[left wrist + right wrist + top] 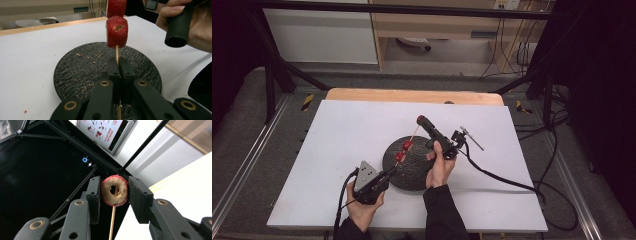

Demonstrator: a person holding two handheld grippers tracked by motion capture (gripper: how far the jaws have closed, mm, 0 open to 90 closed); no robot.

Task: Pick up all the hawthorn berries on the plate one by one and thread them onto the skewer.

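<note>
A thin wooden skewer slants up and to the right above the round black plate. My left gripper is shut on its lower end, and the stick runs between the closed pads. Two red fruit pieces are threaded on the middle of the stick; the nearer piece hangs just beyond my left gripper. At the upper end, my right gripper is shut on a third red piece, a cored slice. The skewer enters this slice from below, between the fingers of my right gripper.
Crumbs lie on the plate. The plate sits on a white board over a wooden table. A thin metal rod lies on the board by my right hand. A black cable trails to the right, and a black frame stands behind the table.
</note>
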